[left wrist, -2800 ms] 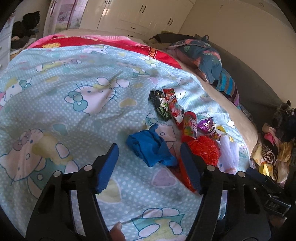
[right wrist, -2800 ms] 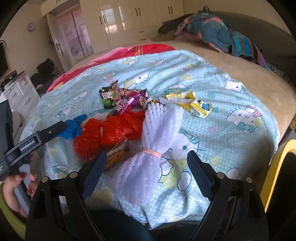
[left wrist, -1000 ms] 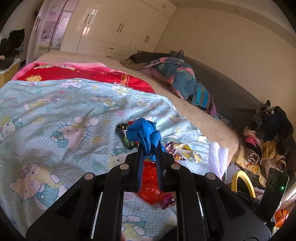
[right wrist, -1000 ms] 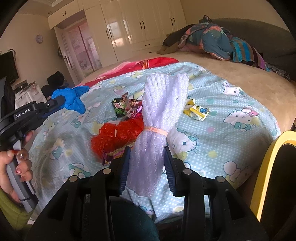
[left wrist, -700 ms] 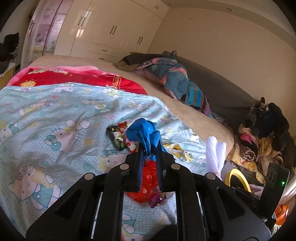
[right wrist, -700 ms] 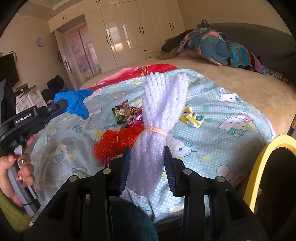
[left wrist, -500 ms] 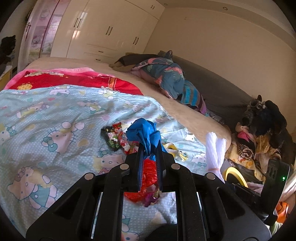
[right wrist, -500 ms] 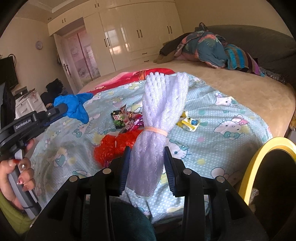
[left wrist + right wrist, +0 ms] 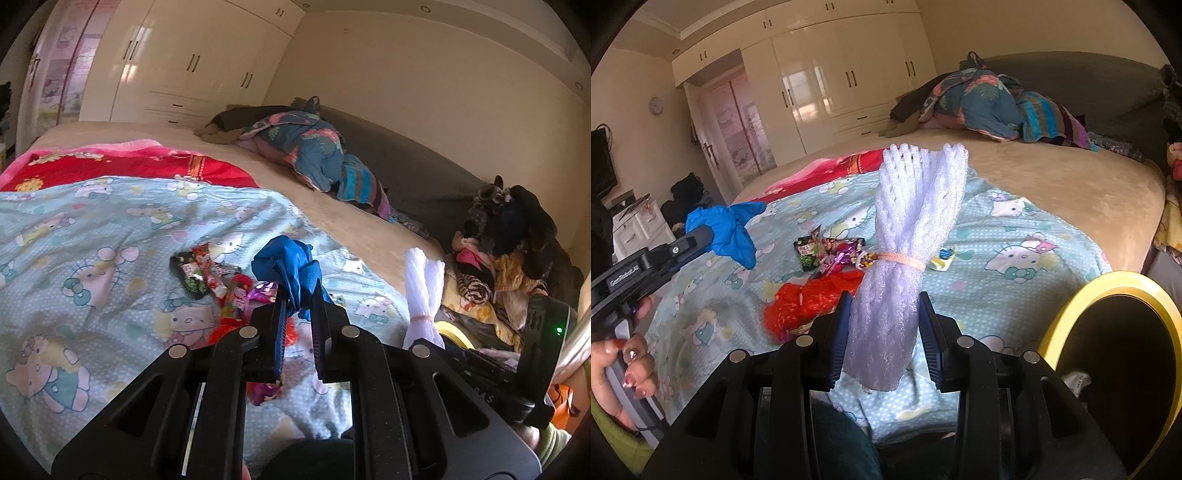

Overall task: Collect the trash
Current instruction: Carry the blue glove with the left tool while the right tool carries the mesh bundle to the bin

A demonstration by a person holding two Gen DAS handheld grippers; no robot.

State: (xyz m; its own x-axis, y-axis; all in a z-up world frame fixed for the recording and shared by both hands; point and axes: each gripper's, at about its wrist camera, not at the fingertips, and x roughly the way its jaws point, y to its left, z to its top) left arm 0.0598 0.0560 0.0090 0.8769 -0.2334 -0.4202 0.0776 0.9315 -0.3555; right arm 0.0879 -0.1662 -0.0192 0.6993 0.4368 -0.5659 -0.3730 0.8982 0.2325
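My left gripper (image 9: 297,295) is shut on a crumpled blue bag (image 9: 286,264), held up above the bed; the same blue bag (image 9: 726,227) shows at the left of the right wrist view. My right gripper (image 9: 882,306) is shut on a white foam net bundle (image 9: 908,236) tied with a pink band, upright in the jaws; the bundle (image 9: 423,288) also stands at the right of the left wrist view. On the light blue cartoon blanket (image 9: 1015,288) lie a red mesh bag (image 9: 812,299), snack wrappers (image 9: 827,253) and a yellow wrapper (image 9: 943,258).
A bin with a yellow rim (image 9: 1071,306) stands at the bed's near right corner. A hand (image 9: 624,362) holds the left tool's handle. Folded clothes (image 9: 993,103) lie at the far side of the bed, soft toys (image 9: 513,229) beside it, wardrobes (image 9: 827,85) behind.
Both grippers have risen and drawn back from the bed with their loads. The trash on the blanket looks lower and farther, and more of the yellow-rimmed bin shows at right.
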